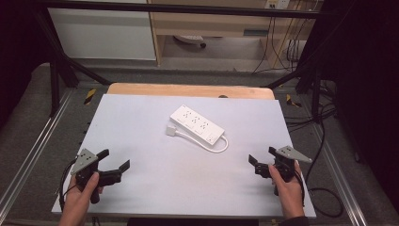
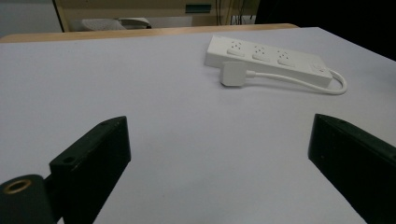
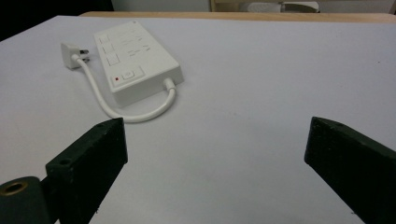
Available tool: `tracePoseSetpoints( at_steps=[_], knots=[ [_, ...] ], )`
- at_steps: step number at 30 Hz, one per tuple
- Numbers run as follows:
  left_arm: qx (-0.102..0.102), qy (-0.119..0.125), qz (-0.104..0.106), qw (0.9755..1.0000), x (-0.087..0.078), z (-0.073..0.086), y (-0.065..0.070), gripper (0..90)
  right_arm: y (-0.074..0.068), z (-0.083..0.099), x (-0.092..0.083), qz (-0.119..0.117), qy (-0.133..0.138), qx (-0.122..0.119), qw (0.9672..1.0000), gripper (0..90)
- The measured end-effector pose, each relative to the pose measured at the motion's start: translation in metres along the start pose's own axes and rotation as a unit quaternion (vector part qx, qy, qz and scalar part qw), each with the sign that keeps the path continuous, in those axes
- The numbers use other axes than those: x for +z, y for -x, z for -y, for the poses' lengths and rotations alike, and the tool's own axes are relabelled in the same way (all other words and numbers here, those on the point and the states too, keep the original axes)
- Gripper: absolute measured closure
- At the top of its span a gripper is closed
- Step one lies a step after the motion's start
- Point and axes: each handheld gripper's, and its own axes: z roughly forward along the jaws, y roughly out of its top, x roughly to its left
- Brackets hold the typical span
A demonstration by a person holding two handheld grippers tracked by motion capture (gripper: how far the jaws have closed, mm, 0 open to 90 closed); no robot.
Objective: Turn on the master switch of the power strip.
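Observation:
A white power strip point(image 1: 196, 124) lies near the middle of the pale table point(image 1: 155, 179), its short white cable point(image 1: 219, 147) looping round to a white plug point(image 1: 171, 130) beside it. The left gripper view has the power strip point(image 2: 266, 59) and plug point(image 2: 232, 74) far ahead to the right. From the right gripper view the power strip point(image 3: 135, 60) lies ahead on the left, its plug point(image 3: 73, 54) unplugged beside it. My left gripper point(image 1: 114, 159) rests at the near left, open and empty. At the near right my right gripper point(image 1: 262, 155) is open too, with nothing between its jaws.
A wooden strip point(image 1: 188, 90) runs along the table's far edge. Black frame bars point(image 1: 61, 56) and metal rails point(image 1: 28, 155) flank the table. Black cables point(image 1: 324, 141) trail on the floor at the right. Furniture point(image 1: 207, 23) stands beyond the table.

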Motion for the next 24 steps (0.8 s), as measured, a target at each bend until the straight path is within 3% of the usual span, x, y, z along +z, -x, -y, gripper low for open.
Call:
tracePoseSetpoints(
  at_steps=[11, 24],
  knots=[
    [0.004, -0.007, -0.002, 1.0, 0.001, 0.001, 0.001, 5.8, -0.002, -0.011, -0.004, -0.011, 0.02, -0.003, 0.9997, 6.8],
    [0.006, -0.008, 0.0, 0.9999, 0.001, 0.001, 0.002, 5.7, 0.002, -0.043, 0.003, -0.013, 0.031, -0.024, 0.9991, 8.3]
  ],
)
